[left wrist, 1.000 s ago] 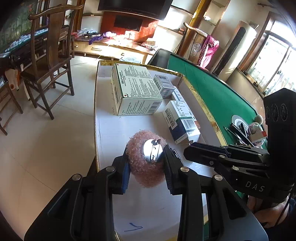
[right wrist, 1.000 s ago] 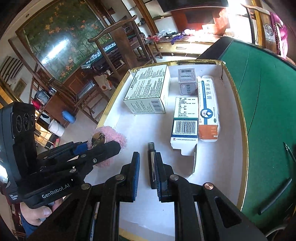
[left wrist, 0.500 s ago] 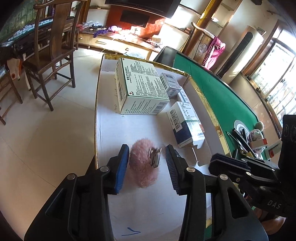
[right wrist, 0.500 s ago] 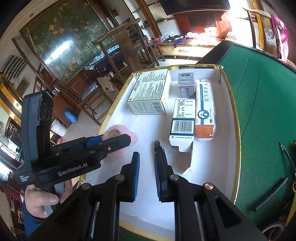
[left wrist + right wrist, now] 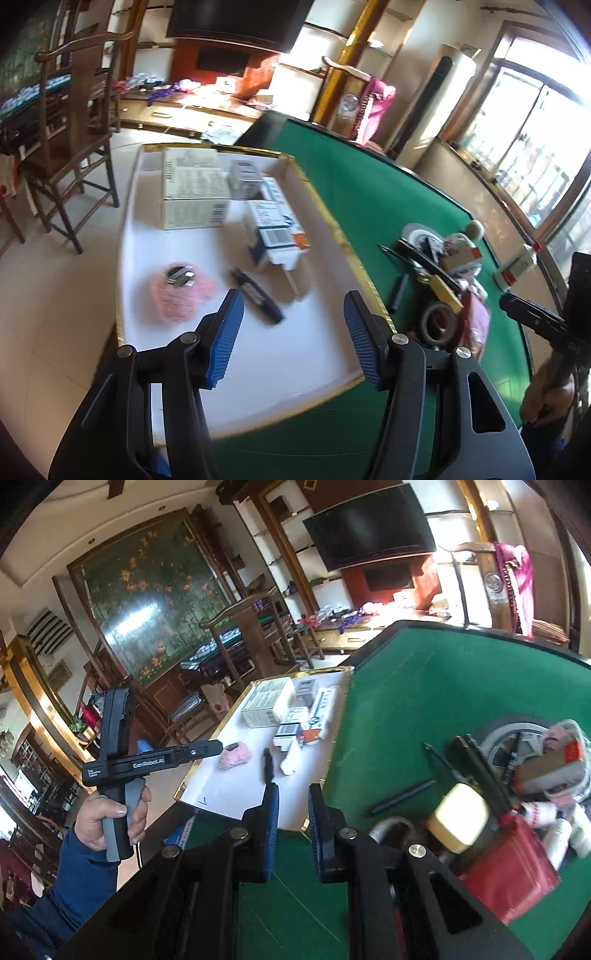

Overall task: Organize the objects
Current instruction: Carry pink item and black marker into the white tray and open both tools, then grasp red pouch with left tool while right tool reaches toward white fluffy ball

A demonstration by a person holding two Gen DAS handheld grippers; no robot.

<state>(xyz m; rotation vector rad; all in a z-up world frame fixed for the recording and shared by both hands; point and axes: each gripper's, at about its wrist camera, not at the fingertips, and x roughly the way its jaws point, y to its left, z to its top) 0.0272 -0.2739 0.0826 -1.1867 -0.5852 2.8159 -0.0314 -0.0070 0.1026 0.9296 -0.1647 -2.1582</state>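
A pink fluffy hair clip (image 5: 181, 291) lies on the white gold-edged tray (image 5: 280, 369), with a black pen-like stick (image 5: 256, 295) beside it. My left gripper (image 5: 293, 338) is wide open and empty, pulled back above the tray's near part. Both items also show in the right wrist view: the clip (image 5: 235, 755) and the stick (image 5: 267, 764). My right gripper (image 5: 292, 821) is open with a narrow gap and empty, over the green table just off the tray's near edge.
Several medicine boxes (image 5: 192, 194) stand at the tray's far end. On the green felt table (image 5: 369, 192) to the right lies a pile of small items (image 5: 447, 273): a plate, pens, a tape roll, a red pouch (image 5: 513, 864). A wooden chair (image 5: 70, 136) stands left.
My left gripper let go of the pink clip and drew back, opening wide. My right gripper released the black stick onto the tray and pulled back toward the pile.
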